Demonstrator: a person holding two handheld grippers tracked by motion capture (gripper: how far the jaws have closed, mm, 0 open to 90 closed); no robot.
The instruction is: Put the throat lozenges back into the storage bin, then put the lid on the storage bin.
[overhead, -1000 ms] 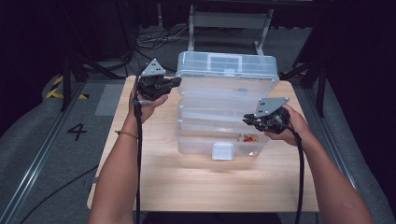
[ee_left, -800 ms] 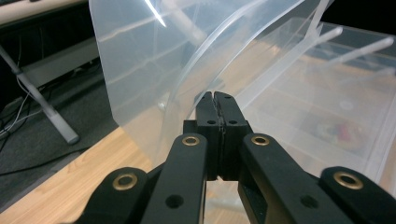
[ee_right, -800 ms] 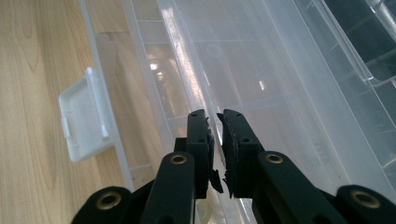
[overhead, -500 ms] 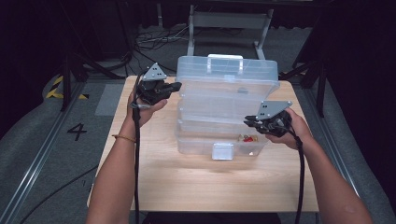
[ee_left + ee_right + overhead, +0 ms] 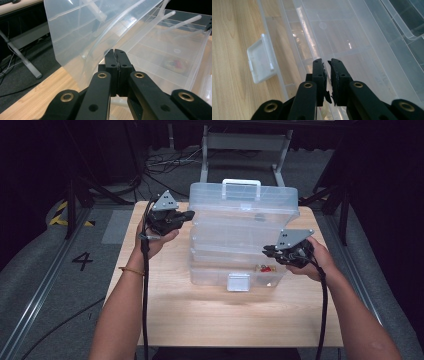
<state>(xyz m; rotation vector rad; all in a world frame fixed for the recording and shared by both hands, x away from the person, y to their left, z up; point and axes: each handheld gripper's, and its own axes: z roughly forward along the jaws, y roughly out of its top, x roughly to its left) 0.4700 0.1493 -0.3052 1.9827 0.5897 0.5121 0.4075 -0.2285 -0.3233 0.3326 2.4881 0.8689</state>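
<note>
A clear plastic tiered box (image 5: 215, 272) stands on the wooden table (image 5: 200, 320). Its lid (image 5: 245, 205) is tilted up at the back, white handle (image 5: 241, 182) on top. My left gripper (image 5: 190, 214) sits at the lid's left end with its jaws pressed together; in the left gripper view the tips (image 5: 115, 51) touch the lid's curved edge (image 5: 75, 37). My right gripper (image 5: 265, 251) rests at the box's right end, jaws nearly together, tips (image 5: 328, 60) over the open trays. I cannot tell whether any plastic is pinched. Small red and yellow items (image 5: 265, 268) lie in the bottom tray.
The box's white latch (image 5: 238, 281) hangs open at the front, also seen as the latch (image 5: 260, 60) in the right gripper view. Cables and a metal stand (image 5: 245, 142) lie on the floor behind the table. Bare wood lies in front of the box.
The lid has swung up and back at the left gripper's side, and its handle has come into view. The right gripper has stayed at the box's right end.
</note>
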